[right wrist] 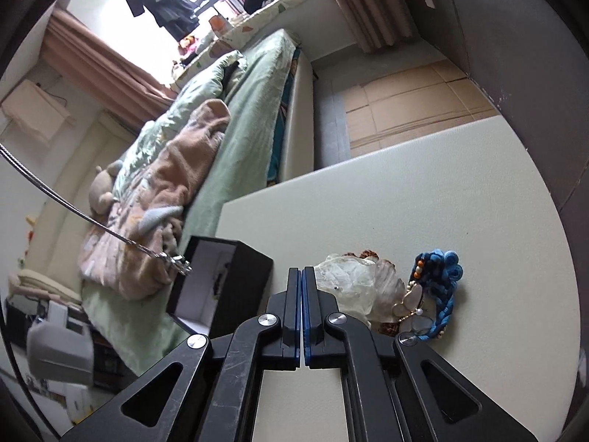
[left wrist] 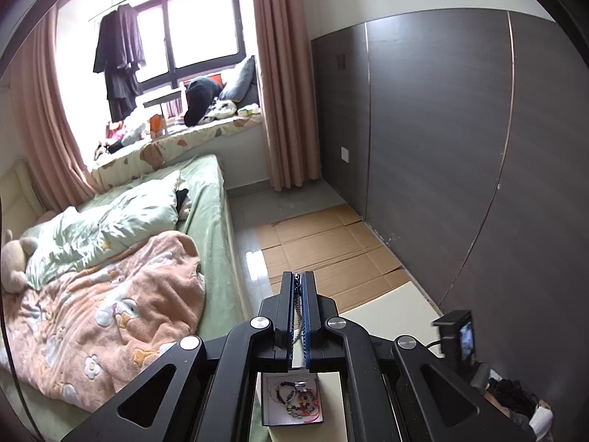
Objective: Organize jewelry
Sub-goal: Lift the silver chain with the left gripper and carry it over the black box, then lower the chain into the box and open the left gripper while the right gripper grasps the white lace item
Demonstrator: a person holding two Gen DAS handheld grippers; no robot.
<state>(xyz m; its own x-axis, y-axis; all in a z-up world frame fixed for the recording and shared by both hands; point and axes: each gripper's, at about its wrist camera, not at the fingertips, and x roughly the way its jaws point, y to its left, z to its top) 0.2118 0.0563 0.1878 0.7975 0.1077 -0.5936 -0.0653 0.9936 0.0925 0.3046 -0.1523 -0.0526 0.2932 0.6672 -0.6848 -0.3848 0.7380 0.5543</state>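
My left gripper [left wrist: 298, 280] is shut on a beaded chain [left wrist: 297, 313] that hangs between its fingers, held high above the table. Far below it an open box [left wrist: 292, 399] with a white lining holds several bracelets. In the right wrist view my right gripper [right wrist: 301, 272] is shut and empty, low over the cream table [right wrist: 423, 191]. The black box [right wrist: 221, 287] stands to its left. To its right lies a pile of jewelry: a clear plastic bag [right wrist: 349, 291], a blue braided cord [right wrist: 445, 287] and a pearl piece [right wrist: 412, 302].
A bed with green sheets and a pink blanket [left wrist: 110, 294] lies left of the table. Flattened cardboard [left wrist: 331, 250] covers the floor by the grey wall panels [left wrist: 460, 147]. A small camera [left wrist: 458, 339] stands at the table's right. A metal cable [right wrist: 92, 221] hangs near the box.
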